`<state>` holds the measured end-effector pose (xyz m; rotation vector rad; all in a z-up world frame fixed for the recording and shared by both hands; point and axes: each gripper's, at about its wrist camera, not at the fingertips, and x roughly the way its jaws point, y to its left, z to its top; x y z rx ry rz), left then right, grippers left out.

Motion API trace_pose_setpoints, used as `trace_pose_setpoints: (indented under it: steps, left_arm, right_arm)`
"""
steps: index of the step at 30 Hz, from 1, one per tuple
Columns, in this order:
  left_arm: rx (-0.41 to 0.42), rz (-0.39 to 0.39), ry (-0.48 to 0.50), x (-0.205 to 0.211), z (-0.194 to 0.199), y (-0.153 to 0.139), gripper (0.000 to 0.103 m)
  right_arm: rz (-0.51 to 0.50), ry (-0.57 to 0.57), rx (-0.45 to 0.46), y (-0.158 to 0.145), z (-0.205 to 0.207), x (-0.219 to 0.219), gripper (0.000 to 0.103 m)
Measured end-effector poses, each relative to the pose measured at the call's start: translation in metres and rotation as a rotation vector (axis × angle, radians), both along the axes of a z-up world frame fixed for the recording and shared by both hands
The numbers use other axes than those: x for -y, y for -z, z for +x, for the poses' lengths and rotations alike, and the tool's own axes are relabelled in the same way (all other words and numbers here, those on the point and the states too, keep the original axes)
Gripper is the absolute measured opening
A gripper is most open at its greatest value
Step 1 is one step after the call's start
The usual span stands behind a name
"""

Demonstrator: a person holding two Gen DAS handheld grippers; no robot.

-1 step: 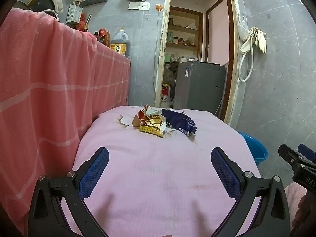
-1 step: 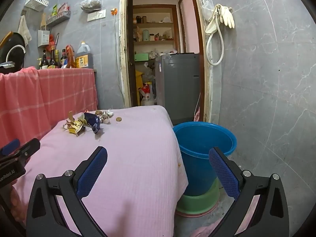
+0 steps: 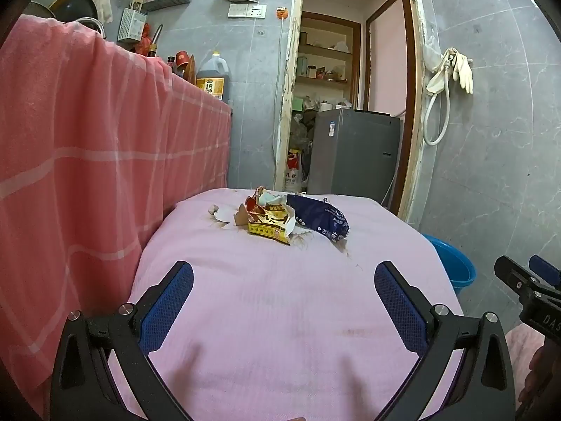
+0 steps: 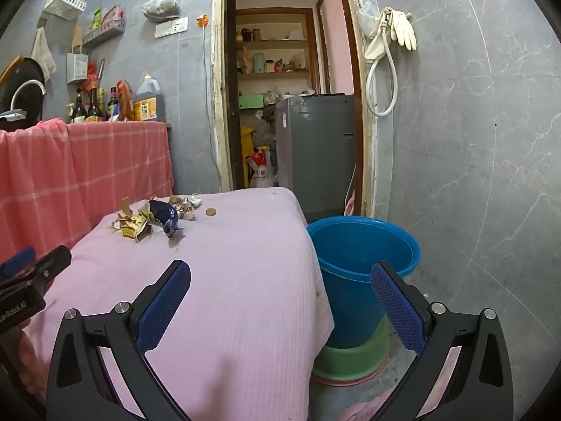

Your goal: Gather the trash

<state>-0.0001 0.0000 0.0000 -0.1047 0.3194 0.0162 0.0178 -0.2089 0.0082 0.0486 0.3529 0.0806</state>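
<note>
A heap of trash lies at the far end of the pink-covered table (image 3: 280, 333): a crumpled yellow-and-red wrapper (image 3: 268, 222), a dark blue wrapper (image 3: 320, 219) and white paper scraps (image 3: 222, 214). My left gripper (image 3: 284, 268) is open, well short of the heap, with nothing between its fingers. My right gripper (image 4: 280, 268) is open too and hangs over the table's right edge. From there I see the blue wrapper (image 4: 164, 215), the yellow wrapper (image 4: 135, 226), shell-like scraps (image 4: 187, 207) and a small round brown piece (image 4: 210, 212). A blue bucket (image 4: 364, 249) stands on the floor beside the table.
The bucket sits in a green basin (image 4: 350, 358). A red checked cloth (image 3: 105, 140) drapes a counter on the left, with bottles and an oil jug (image 3: 212, 80) on top. A grey appliance (image 3: 354, 151) stands in the doorway. Gloves and a hose (image 4: 385, 52) hang on the right wall.
</note>
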Motion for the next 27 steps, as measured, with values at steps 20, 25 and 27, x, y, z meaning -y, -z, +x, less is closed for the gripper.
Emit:
trace_pose_setpoints:
  steps: [20,25,27]
  left_arm:
    - [0.003,0.006,0.004,0.001,-0.0008,-0.0019,0.101]
    - [0.005,0.007,0.005,0.0009,-0.0022,-0.0028,0.101]
    - [0.004,0.008,0.004,0.0014,-0.0019,-0.0033,0.101]
  right_arm:
    - [0.004,-0.002,0.006,-0.0019,-0.0017,0.0009,0.103]
    - [0.005,-0.002,0.006,-0.0018,-0.0017,0.001,0.103]
    - [0.004,-0.001,0.006,-0.0019,-0.0019,0.001,0.103]
